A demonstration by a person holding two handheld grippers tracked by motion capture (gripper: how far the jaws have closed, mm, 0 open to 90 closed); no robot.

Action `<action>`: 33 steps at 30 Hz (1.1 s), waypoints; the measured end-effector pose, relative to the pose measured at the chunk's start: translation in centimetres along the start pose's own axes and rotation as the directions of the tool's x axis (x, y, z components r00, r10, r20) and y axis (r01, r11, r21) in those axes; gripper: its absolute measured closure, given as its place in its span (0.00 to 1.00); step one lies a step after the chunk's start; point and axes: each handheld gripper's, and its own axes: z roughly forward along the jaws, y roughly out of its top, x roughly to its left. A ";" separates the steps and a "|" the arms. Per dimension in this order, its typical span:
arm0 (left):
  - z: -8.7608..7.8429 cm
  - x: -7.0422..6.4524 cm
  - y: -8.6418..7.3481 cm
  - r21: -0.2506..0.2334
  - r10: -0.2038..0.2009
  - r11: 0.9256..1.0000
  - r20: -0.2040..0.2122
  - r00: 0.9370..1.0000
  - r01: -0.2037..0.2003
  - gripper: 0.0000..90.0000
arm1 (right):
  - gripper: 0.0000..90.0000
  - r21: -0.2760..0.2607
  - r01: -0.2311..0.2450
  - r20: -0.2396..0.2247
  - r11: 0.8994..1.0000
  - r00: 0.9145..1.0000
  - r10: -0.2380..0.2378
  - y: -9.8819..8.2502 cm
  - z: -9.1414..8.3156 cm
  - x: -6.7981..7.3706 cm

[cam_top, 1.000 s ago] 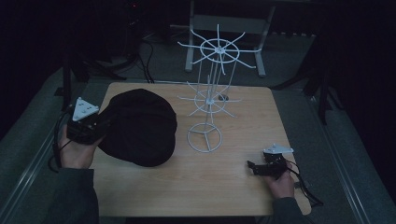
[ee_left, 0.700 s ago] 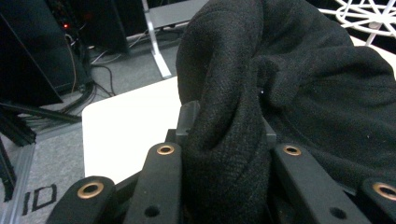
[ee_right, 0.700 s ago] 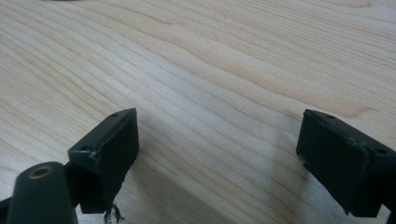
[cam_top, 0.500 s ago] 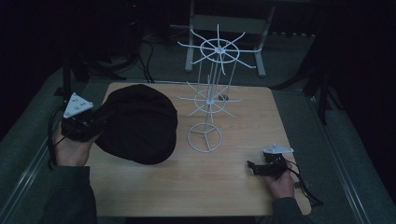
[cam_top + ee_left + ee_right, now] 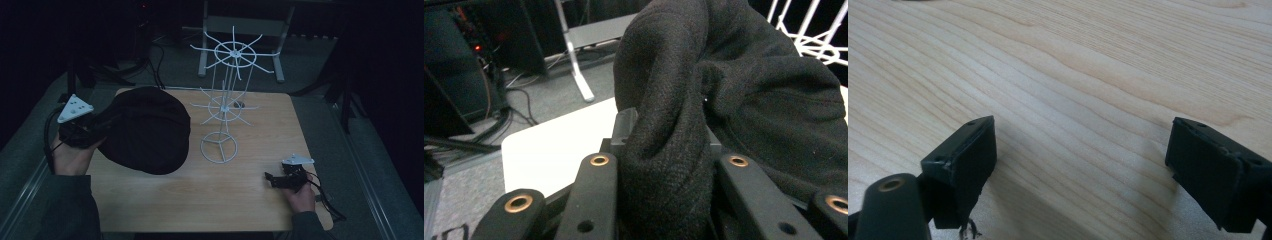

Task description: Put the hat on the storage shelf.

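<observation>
- The left gripper [image 5: 102, 126] is at the left edge of the light wooden tabletop [image 5: 240, 200]. A hand [image 5: 71, 156] holds it from below.
- Its two black fingers [image 5: 591, 195] are squeezed onto a thick fold of the soft black knitted hat [image 5: 145, 129]. In the left gripper view the fold [image 5: 666, 165] sits tight between them and bulges out over the top.
- The hat is big and round. Most of it lies on the left side of the tabletop, and the pinched edge is lifted a little toward the gripper.
- The white wire stand with round spoked rings [image 5: 222, 112] is upright in the middle of the tabletop, just beside the hat on its right.
- The right gripper [image 5: 280, 181] is low over the tabletop near the front right corner, well apart from the hat and the stand.
- Its black fingers [image 5: 965, 160] are spread wide. Between them there is bare wood, and they hold nothing.
</observation>
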 end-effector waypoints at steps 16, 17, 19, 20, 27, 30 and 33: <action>-0.6 0.1 1.6 -0.058 0.026 0.998 0.095 0.995 -0.020 0.81 | 0.14 0.000 0.000 0.000 1.000 1.000 0.000 0.0 0.0 0.0; -0.7 0.1 1.7 -0.061 0.028 0.998 0.098 0.995 -0.022 0.81 | 0.14 0.000 0.000 0.000 1.000 1.000 0.000 0.0 0.0 0.0; -0.7 0.1 1.9 -0.067 0.030 0.997 0.106 0.994 -0.023 0.81 | 0.14 0.000 0.000 0.000 1.000 1.000 0.000 0.0 0.0 0.0; -0.7 0.1 2.0 -0.072 0.029 0.997 0.112 0.993 -0.021 0.81 | 0.14 0.000 0.000 0.000 1.000 1.000 0.000 0.0 0.0 0.0; -0.7 0.2 2.5 -0.087 0.028 0.996 0.139 0.990 -0.016 0.81 | 0.14 0.001 0.000 0.000 1.000 1.000 0.000 0.0 0.0 0.0; -0.7 0.3 2.7 -0.092 0.029 0.996 0.148 0.988 -0.016 0.81 | 0.14 0.001 0.000 0.000 1.000 1.000 0.000 0.0 0.0 0.0; -0.8 0.3 2.8 -0.097 0.027 0.995 0.162 0.986 -0.011 0.80 | 0.14 0.001 0.000 0.000 1.000 1.000 0.000 0.0 0.0 0.0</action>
